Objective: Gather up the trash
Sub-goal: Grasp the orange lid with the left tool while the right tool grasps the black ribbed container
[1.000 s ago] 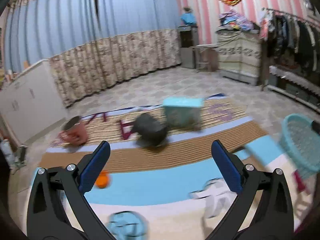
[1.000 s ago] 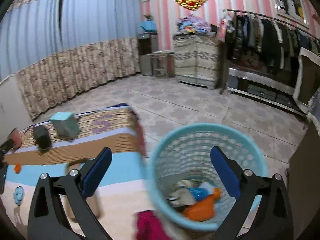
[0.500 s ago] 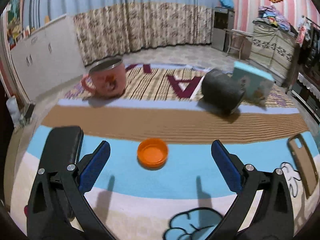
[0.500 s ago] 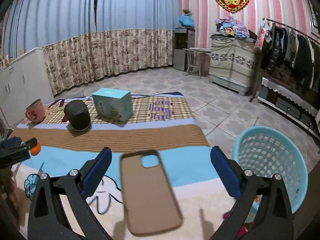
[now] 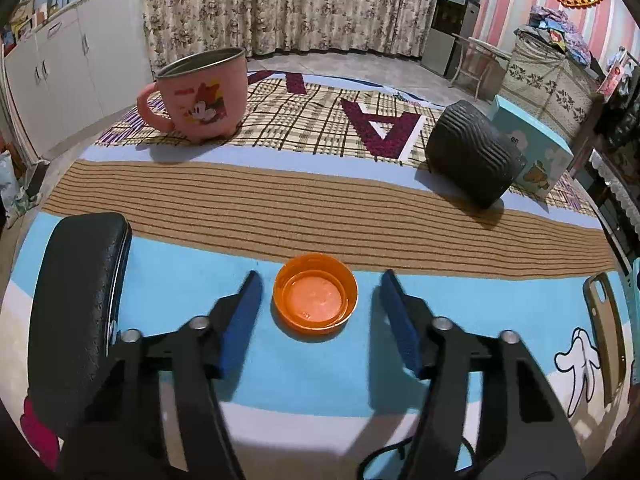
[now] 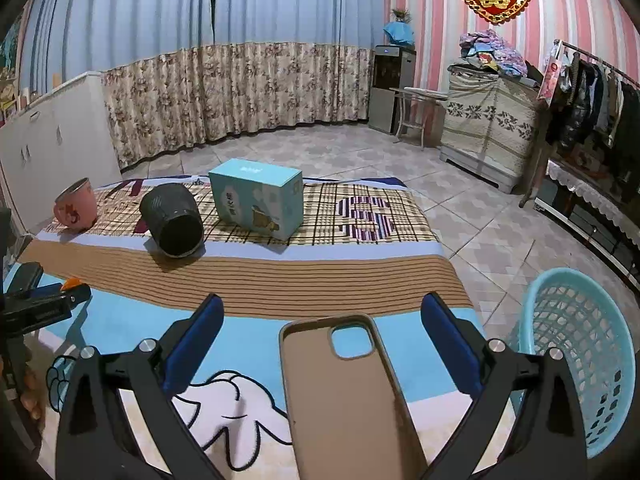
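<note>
While its jaws have just been closing, the left gripper (image 5: pixel 318 304) straddles an orange bottle cap (image 5: pixel 315 299) lying open side up on the blue band of a cartoon-print mat (image 5: pixel 280 208); narrow gaps show on both sides, so the blue pads (image 5: pixel 244 320) are not yet pressing it. At 10 o'clock from the cap stands a pink mug (image 5: pixel 202 94), upright; at 2 o'clock a dark ribbed cup (image 5: pixel 472 160) lies on its side, with a teal box (image 5: pixel 532 156) just behind it. The right gripper (image 6: pixel 322 336) hangs wide open and empty over a tan phone case (image 6: pixel 344 392) lying flat between its fingers. A teal basket (image 6: pixel 576 364) stands on the tiled floor at 3 o'clock from the case, just off the mat.
</note>
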A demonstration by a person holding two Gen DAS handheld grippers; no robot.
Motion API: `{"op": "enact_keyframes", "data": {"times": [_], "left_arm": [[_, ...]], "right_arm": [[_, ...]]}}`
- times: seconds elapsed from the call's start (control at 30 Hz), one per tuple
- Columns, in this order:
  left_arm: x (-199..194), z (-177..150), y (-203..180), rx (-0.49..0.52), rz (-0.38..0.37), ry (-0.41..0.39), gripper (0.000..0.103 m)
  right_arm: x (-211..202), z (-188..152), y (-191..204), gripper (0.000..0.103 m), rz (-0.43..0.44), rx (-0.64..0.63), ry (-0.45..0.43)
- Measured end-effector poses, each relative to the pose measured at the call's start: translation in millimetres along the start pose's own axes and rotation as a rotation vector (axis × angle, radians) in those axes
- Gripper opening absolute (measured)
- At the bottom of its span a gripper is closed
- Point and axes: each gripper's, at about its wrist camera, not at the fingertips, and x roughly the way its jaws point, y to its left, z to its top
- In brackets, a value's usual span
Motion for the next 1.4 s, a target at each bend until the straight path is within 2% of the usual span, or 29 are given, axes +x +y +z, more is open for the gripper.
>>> {"op": "enact_keyframes", "data": {"times": [0.03, 0.2, 0.37, 0.43, 0.53, 0.67, 0.8, 0.93, 1.13, 1.17, 1.2, 1.27, 1.4], "left_arm": [[0, 0, -1, 0.011, -0.001, -0.002, 0.040], [-8, 9, -10, 0.091, 0.001, -0.010, 0.039], [-38, 39, -8, 0.143, 0.015, -0.123, 0.039], [-48, 45, 2, 0.124, 0.023, -0.161, 0.039], [-50, 43, 20, 0.090, 0.023, -0.176, 0.039], [-43, 43, 40, 0.102, 0.096, -0.169, 0.039], [-48, 45, 70, 0.039, 0.085, -0.184, 0.039], [-49, 47, 93, -0.002, 0.105, -0.190, 0.039], [-46, 47, 103, -0.035, 0.108, -0.191, 0.039], [-46, 46, 103, -0.034, 0.110, -0.191, 0.039], [-46, 47, 102, -0.033, 0.111, -0.191, 0.039], [-46, 47, 102, -0.029, 0.112, -0.188, 0.039], [-43, 46, 99, -0.019, 0.127, -0.168, 0.039]], "right_arm": [[0, 0, 1, 0.097, -0.001, -0.003, 0.002], [4, 4, 9, 0.097, 0.010, -0.008, 0.014], [13, 14, 28, 0.097, 0.048, -0.010, 0.036], [18, 21, 40, 0.097, 0.062, -0.030, 0.048], [30, 30, 61, 0.097, 0.086, -0.058, 0.061], [48, 38, 92, 0.097, 0.101, -0.099, 0.074], [69, 42, 122, 0.097, 0.116, -0.144, 0.100], [88, 48, 152, 0.097, 0.095, -0.230, 0.106], [114, 53, 169, 0.096, 0.081, -0.292, 0.136], [116, 53, 170, 0.092, 0.087, -0.298, 0.139], [120, 53, 170, 0.081, 0.092, -0.304, 0.151], [124, 50, 171, 0.069, 0.083, -0.313, 0.169], [120, 49, 163, 0.067, 0.107, -0.309, 0.159]]}}
